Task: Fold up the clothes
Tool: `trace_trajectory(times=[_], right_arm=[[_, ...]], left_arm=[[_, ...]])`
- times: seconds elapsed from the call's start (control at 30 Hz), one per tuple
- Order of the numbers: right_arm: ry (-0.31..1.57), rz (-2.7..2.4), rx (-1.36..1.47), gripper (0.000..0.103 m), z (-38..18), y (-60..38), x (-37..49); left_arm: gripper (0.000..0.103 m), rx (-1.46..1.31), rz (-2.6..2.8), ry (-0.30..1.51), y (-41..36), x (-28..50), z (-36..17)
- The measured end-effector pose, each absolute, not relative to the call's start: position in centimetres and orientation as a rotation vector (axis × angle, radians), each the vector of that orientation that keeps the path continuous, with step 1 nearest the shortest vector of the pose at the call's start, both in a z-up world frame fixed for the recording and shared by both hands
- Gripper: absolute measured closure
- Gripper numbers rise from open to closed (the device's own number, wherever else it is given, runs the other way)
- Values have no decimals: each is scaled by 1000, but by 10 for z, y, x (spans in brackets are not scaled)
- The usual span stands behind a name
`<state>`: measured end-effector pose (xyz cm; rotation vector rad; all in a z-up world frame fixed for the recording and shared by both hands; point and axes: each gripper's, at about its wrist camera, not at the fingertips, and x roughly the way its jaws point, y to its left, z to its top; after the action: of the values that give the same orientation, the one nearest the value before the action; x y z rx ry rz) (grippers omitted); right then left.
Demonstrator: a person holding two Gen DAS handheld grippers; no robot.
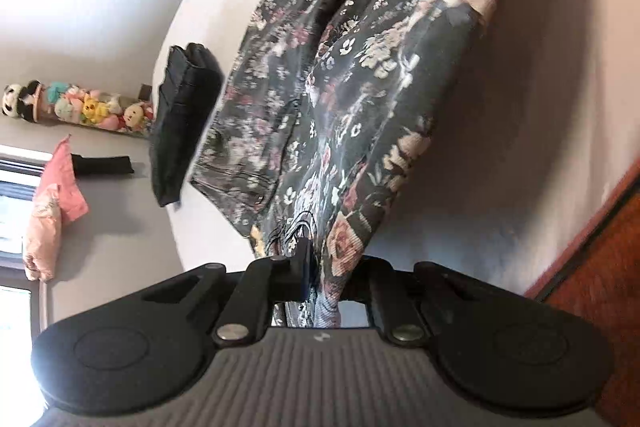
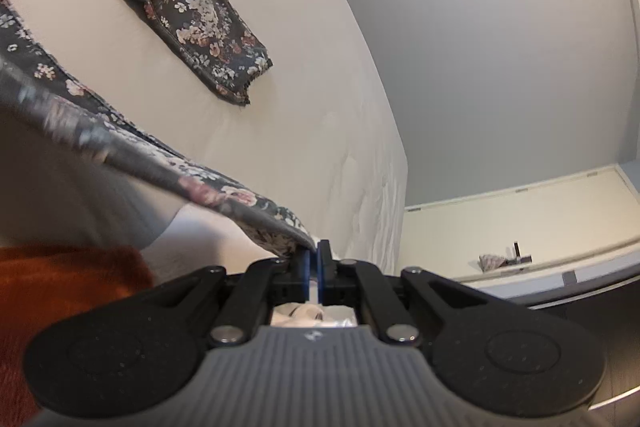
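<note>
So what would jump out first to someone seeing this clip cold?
The dark floral trousers, spread over the cream bed and filling the left wrist view. The left gripper is shut on their near end, and the right gripper pinches the hem of one leg, lifting it off the bed. A row of plush toys sits at the far left.

We find no words, numbers or brand names we can read in either view. The one mark is a small pale emblem on the ribbed grey body of each gripper, too small and blurred for us to make out.
</note>
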<state>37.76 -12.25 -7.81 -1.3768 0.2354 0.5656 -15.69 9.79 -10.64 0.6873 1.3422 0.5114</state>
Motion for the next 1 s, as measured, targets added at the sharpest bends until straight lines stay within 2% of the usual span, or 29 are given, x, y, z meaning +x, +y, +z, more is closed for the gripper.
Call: trace_trajectory(times=[0.2, 0.33, 0.67, 1.0], right_arm=[[244, 570, -1352, 100, -75, -142, 371], [238, 567, -1321, 100, -68, -136, 377], [232, 552, -1239, 100, -56, -62, 430], [266, 527, -1200, 100, -79, 63, 500]], left_arm=[[94, 712, 496, 1342, 89, -165, -86], [94, 684, 503, 1344, 111, -153, -81], [92, 373, 606, 1304, 233, -102, -27], [91, 285, 639, 1415, 352, -30, -67]])
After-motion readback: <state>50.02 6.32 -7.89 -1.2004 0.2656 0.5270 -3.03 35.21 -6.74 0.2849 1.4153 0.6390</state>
